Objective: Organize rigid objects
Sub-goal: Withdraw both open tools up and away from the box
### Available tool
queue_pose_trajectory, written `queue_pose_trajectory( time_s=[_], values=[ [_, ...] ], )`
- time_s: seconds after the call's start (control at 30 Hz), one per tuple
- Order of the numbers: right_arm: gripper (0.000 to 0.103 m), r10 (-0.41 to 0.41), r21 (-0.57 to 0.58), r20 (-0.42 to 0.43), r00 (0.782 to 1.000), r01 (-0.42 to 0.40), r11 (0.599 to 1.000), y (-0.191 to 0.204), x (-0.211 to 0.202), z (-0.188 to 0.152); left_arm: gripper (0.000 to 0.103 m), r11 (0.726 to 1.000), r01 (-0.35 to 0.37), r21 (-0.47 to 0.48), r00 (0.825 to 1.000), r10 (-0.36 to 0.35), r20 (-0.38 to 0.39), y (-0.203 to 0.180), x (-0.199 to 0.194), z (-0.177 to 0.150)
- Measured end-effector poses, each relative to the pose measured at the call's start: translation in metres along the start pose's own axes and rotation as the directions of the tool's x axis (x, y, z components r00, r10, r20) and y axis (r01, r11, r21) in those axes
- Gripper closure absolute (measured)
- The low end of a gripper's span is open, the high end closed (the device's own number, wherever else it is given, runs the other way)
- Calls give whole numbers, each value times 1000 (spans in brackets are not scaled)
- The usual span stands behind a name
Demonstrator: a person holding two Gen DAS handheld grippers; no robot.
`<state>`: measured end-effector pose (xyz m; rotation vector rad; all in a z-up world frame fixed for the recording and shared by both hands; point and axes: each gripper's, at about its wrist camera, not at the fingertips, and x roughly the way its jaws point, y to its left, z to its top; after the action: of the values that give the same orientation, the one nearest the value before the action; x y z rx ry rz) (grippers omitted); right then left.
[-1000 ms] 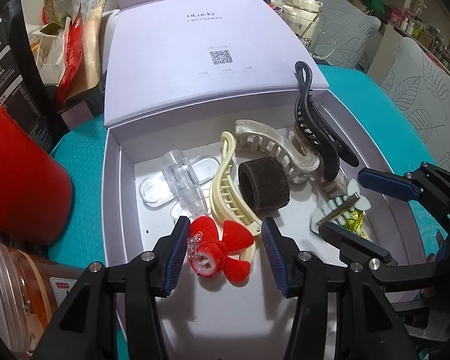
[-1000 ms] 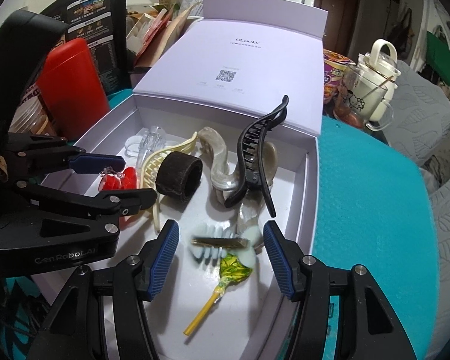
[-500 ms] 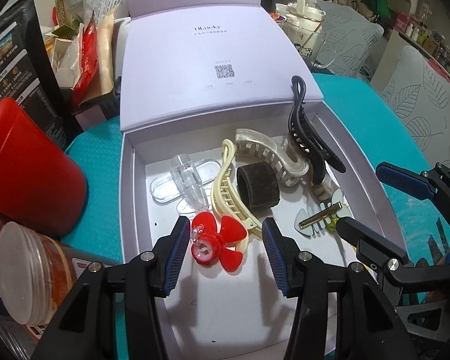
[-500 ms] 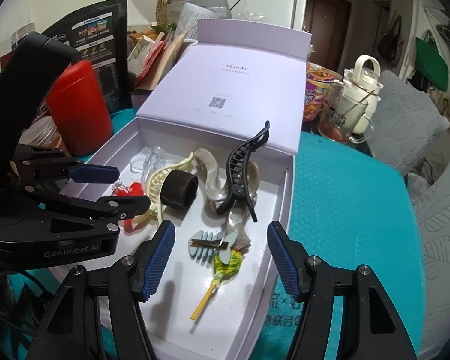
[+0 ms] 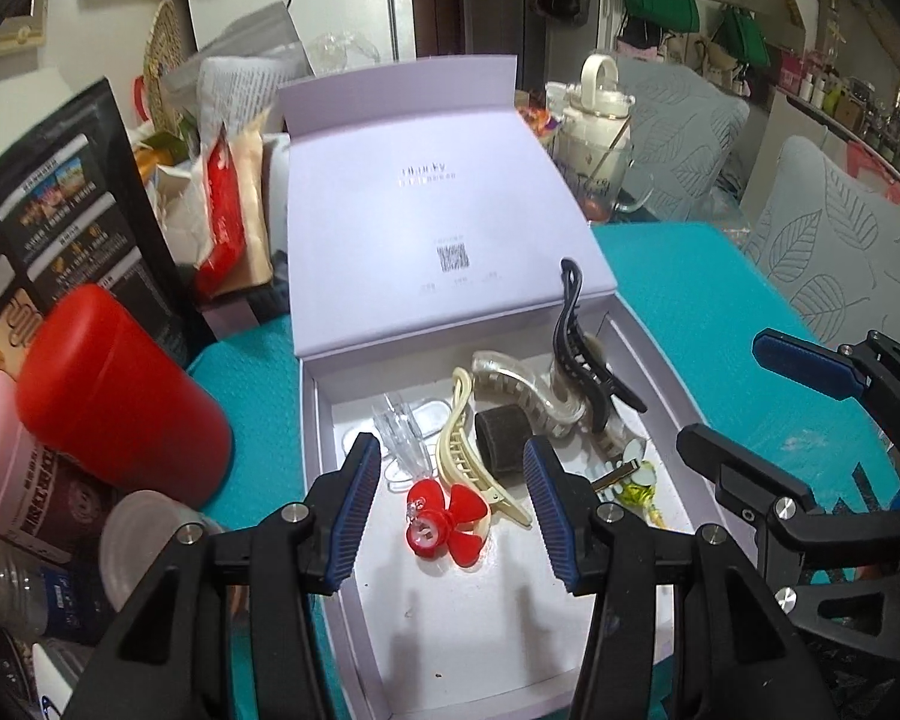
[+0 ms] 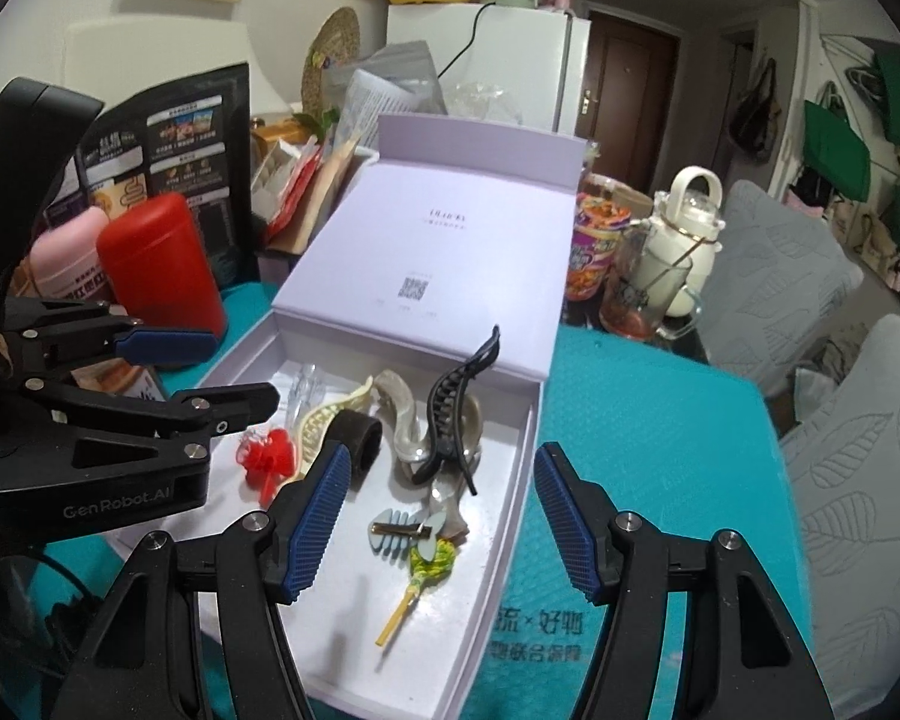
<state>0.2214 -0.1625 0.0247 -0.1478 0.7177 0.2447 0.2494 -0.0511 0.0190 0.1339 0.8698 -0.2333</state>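
Left wrist view showed the open lavender box [image 5: 660, 372] holding the hair things: a red flower clip [image 5: 447, 525] nearest, a cream claw clip [image 5: 468, 456] touching it, a dark round band [image 5: 501, 438] beside that, a clear clip [image 5: 402, 432] toward the left wall, a pearly claw clip [image 5: 528, 390] and a black claw clip [image 5: 582, 354] leaning up toward the raised lid [image 5: 426, 180]. A small pale-blue clip [image 6: 399, 531] and a yellow-green pick [image 6: 423, 570] lay together near the right wall. The left hand-held gripper [image 5: 453, 504] hung above the red flower clip, jaws partly apart with nothing between them; the right hand-held gripper [image 6: 441, 519] stood wider, also empty, above the blue clip. Everything seemed already inside, so the sorting looked close to finished, with closing the lid perhaps remaining. The risk, as I judged it, lay in that black claw clip: it stood tilted with its tip above the box rim, so a lid brought down might catch on it, stay ajar, or shove the pile sideways. Both hand-held grippers were close to each other over one small box and could knock together. On the teal tabletop [image 6: 660, 420], a red canister [image 5: 114, 384] just beside the box's left wall and a glass pitcher [image 6: 672, 264] near the lid's right corner could be bumped if the box were shifted.
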Motion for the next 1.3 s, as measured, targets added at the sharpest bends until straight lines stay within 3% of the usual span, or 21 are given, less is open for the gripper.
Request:
queue_pose_trajectory(
  time_s=[0.37,0.73,0.8,0.87,1.03,1.3],
  values=[
    [38,-23,14,100,995,21,1000,3,-59,-1,54,999,-34,32,991,30,127,-10,-63,-4],
    [27,-39,19,174,984,36,999,12,-118,-17,54,998,-46,38,974,36,225,-23,-121,-27],
    [24,-44,25,183,982,41,999,13,-127,-20,45,998,-49,31,971,41,235,-25,-128,-32],
    [20,-53,31,195,979,48,998,15,-136,-24,20,998,-59,22,965,52,259,-25,-136,-38],
    [16,-64,45,205,977,56,997,18,-151,-33,17,995,-99,-11,954,98,284,-23,-154,-53],
    [11,-80,76,208,975,66,995,27,-170,-49,17,994,-103,-39,958,110,264,-20,-167,-75]
  ],
)
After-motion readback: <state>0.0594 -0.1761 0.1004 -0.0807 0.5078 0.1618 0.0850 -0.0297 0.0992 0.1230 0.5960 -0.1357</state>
